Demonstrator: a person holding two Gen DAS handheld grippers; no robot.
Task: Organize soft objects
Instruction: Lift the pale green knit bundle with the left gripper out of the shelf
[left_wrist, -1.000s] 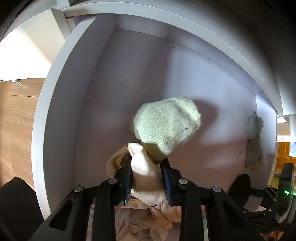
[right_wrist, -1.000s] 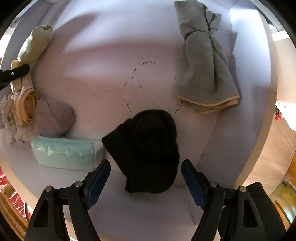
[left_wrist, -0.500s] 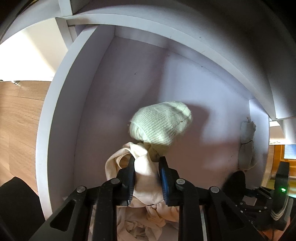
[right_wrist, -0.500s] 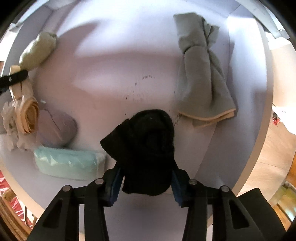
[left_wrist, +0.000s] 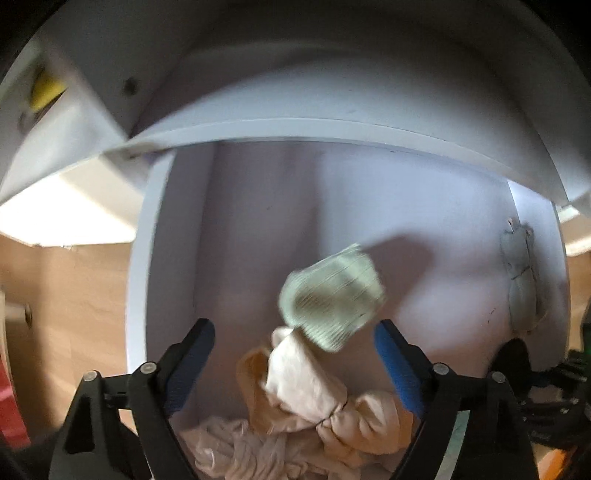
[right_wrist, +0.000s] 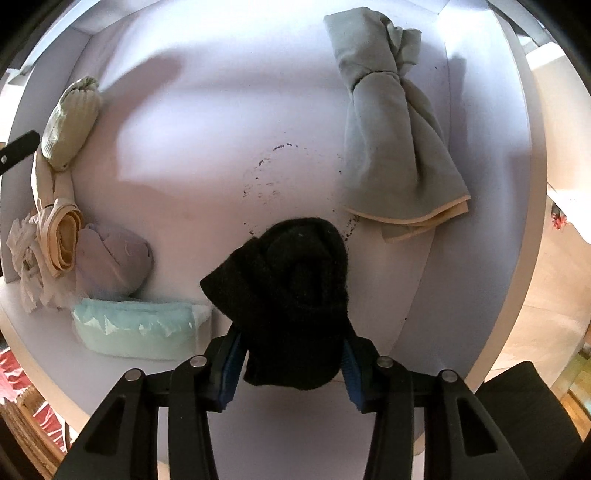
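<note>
Black sock: lower middle of the right wrist view, a bunched dark knit lump on the white shelf; my right gripper has its blue pads pressed against the sock's two sides, so I am holding it.
Right jaws: narrow, closed on the black sock, pointing steeply down at the shelf.
Pale green sock: middle of the left wrist view, a ribbed rolled bundle lying on the shelf floor, its lower end touching the cream cloth.
Cream cloth: lower middle of the left wrist view, a crumpled knotted heap between my left fingers but touched by neither pad.
Left jaws: my left gripper is spreading wide, the blue pads well apart on either side of the cream cloth, gripping nothing; the view is blurred.
Grey-green towel: upper right of the right wrist view, twisted at its middle, with a tan edge at its lower end, near the black sock but apart from it.
Lilac bundle: left of the right wrist view, beside the cream cloth.
Mint pack: lower left, a plastic-wrapped soft block just below the lilac bundle and just left of the black sock.
Marks: dark specks in a rough ring on the shelf above the black sock.
</note>
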